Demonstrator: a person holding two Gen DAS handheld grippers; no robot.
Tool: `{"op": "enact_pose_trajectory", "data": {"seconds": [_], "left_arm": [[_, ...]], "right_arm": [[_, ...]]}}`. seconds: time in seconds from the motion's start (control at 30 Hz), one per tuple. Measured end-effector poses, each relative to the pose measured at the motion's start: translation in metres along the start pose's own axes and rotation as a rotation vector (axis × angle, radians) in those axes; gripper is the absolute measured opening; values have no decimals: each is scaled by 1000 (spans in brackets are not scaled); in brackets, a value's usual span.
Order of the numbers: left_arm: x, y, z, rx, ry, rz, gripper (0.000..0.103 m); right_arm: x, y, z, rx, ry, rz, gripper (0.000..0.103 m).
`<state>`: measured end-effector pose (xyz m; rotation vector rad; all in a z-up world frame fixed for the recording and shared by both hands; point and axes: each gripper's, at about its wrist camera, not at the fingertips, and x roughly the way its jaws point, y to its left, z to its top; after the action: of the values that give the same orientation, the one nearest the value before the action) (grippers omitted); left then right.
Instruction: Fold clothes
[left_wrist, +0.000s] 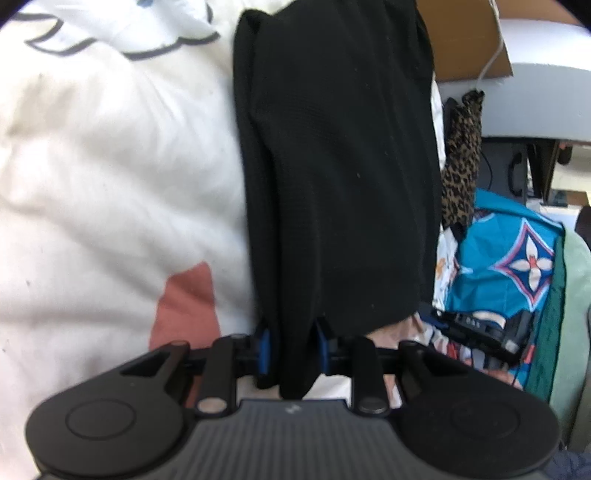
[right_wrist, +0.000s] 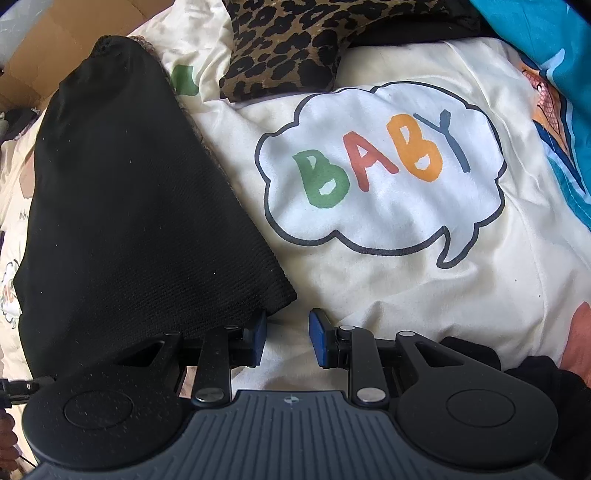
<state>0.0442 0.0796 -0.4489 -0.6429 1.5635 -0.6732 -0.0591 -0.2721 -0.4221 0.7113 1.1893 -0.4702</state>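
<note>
The left gripper (left_wrist: 291, 349) pinches an end of the black garment (left_wrist: 332, 166), whose long axis runs straight away across the cream quilt (right_wrist: 406, 295), while the right gripper (right_wrist: 287, 338), jaws spread and empty, sits just beside its near corner.

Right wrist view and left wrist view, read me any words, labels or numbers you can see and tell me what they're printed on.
"BABY" in green, red, orange and blue letters, inside the speech bubble on the cream bedding.
The bubble outline in the left wrist view shows no readable letters.
Small marks at the right wrist view's left edge: too small.
</note>
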Motion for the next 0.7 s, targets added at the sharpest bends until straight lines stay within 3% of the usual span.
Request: {"op": "enact_pose_trajectory", "data": {"seconds": [0.27, 0.33, 0.4, 0.7], "left_arm": [[-3, 2, 0, -3, -3, 4, 24], [-3, 2, -1, 2, -11, 9, 20], [-4, 0, -2, 18, -10, 17, 9], [-25, -22, -2, 103, -27, 46, 5]], "right_arm": [[2, -3, -3, 13, -15, 10, 32], [3, -3, -2, 10, -14, 12, 32], [2, -3, -1, 7, -11, 15, 32], [-20, -10, 6, 63, -108, 86, 32]]}}
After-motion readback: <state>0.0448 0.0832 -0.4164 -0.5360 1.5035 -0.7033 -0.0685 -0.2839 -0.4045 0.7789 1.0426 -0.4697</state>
